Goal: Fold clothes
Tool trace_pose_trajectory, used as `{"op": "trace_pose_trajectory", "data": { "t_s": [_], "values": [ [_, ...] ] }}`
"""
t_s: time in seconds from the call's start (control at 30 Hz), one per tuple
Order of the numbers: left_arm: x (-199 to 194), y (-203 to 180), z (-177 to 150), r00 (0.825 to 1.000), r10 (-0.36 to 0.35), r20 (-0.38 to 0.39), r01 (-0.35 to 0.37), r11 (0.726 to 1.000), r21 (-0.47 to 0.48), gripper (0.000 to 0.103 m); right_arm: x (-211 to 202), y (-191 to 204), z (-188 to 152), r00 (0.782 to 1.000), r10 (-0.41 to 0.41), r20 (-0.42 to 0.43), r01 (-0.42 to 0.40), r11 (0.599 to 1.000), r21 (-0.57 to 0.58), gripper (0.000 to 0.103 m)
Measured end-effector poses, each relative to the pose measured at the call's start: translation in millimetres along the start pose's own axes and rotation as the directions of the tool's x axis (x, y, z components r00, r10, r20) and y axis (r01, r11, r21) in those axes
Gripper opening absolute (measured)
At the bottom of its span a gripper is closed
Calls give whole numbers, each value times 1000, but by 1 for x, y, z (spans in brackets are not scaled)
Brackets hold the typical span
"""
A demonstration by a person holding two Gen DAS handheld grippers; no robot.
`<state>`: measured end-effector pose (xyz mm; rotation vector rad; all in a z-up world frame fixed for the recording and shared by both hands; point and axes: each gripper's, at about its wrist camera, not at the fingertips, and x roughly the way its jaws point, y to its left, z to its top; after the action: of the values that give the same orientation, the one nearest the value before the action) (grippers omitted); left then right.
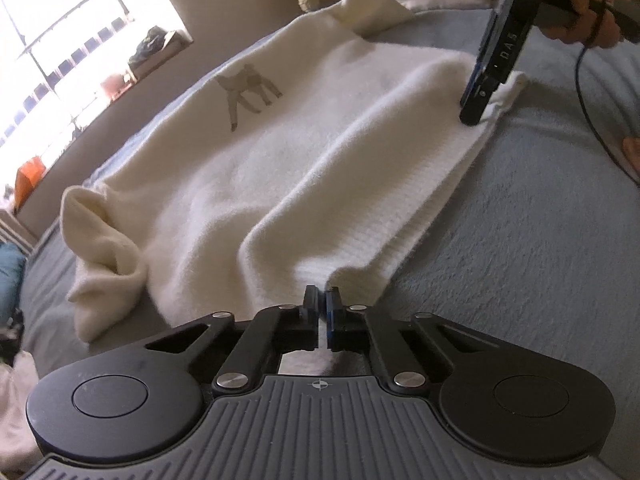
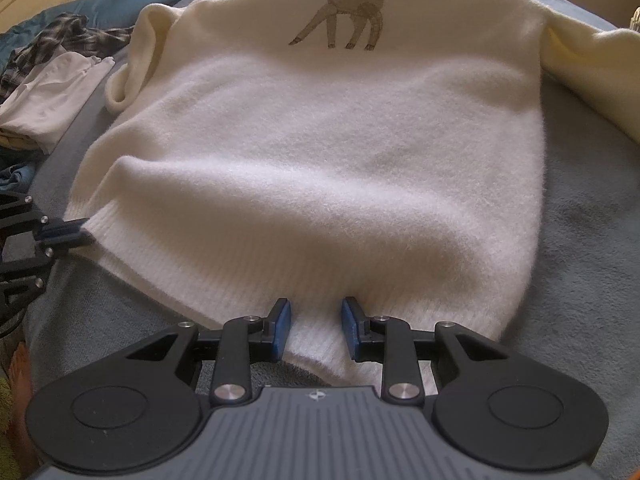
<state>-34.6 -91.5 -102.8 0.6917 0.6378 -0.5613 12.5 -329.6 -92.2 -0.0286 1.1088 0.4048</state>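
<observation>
Two corners of the sweater's (image 2: 320, 152) hem are taken on the bed (image 2: 580, 260): left gripper (image 1: 321, 300) clamped there, right gripper (image 2: 314, 322) apart astride it. Fluffy knit could be lost if lifted unevenly.

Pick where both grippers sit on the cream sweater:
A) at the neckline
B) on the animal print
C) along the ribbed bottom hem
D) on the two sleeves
C: the left gripper and right gripper both meet the ribbed hem of the sweater, far from the animal print.

Left tool (image 1: 322, 304) pinched onto ribbed hem of cream sweater (image 1: 280, 168); right tool (image 1: 472, 114) far ahead, at hem's other corner
</observation>
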Motion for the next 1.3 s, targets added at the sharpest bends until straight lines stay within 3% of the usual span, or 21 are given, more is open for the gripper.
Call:
{"op": "trace_pose_trajectory", "data": {
  "t_s": [0.2, 0.5, 0.63, 0.7, 0.8, 0.9, 1.0, 1.03, 1.13, 1.23, 1.3],
  "values": [
    [-7, -3, -7, 1000, -16, -10, 17, 993, 118, 1, 0, 0, -1, 1000, 2, 3, -2, 1000, 0, 30],
    [-1, -9, -11, 999, -20, -40, 26, 988, 150, 2, 0, 1, -1, 1000, -5, 6, 5, 1000, -10, 30],
    [-6, 1, -10, 996, -50, -70, 56, 994, 91, 9, 0, 1, -1, 1000, -8, 5, 8, 1000, -17, 30],
    [-11, 13, -12, 994, -76, -83, 78, 997, 18, 20, -1, 0, -1, 1000, -7, 6, 7, 1000, -16, 30],
    [-21, 34, -14, 990, -112, -90, 101, 988, -116, 20, 0, 0, -2, 1000, -5, 8, 5, 1000, -14, 31],
    [-31, 56, -11, 989, -140, -51, 122, 956, -269, 20, 1, 0, -2, 1000, -6, 6, 6, 1000, -15, 31],
    [-27, 63, -1, 984, -175, 17, 169, 917, -362, 20, 1, 1, -2, 1000, -8, 5, 8, 1000, -16, 31],
    [-23, 62, 4, 983, -180, 29, 178, 912, -369, 20, 1, 2, -2, 1000, -10, 5, 10, 1000, -17, 31],
    [-3, 42, 13, 984, -177, 15, 173, 935, -310, 20, 0, 3, 0, 1000, -16, 0, 16, 1000, -22, 31],
    [19, 27, 8, 978, -205, -33, 187, 939, -288, 20, -4, 7, 5, 999, -23, -24, 22, 999, -39, 31],
    [19, 28, 6, 978, -206, -22, 191, 937, -291, 20, -13, 12, 12, 999, -9, -36, 7, 998, -60, 31]
  ]
}}
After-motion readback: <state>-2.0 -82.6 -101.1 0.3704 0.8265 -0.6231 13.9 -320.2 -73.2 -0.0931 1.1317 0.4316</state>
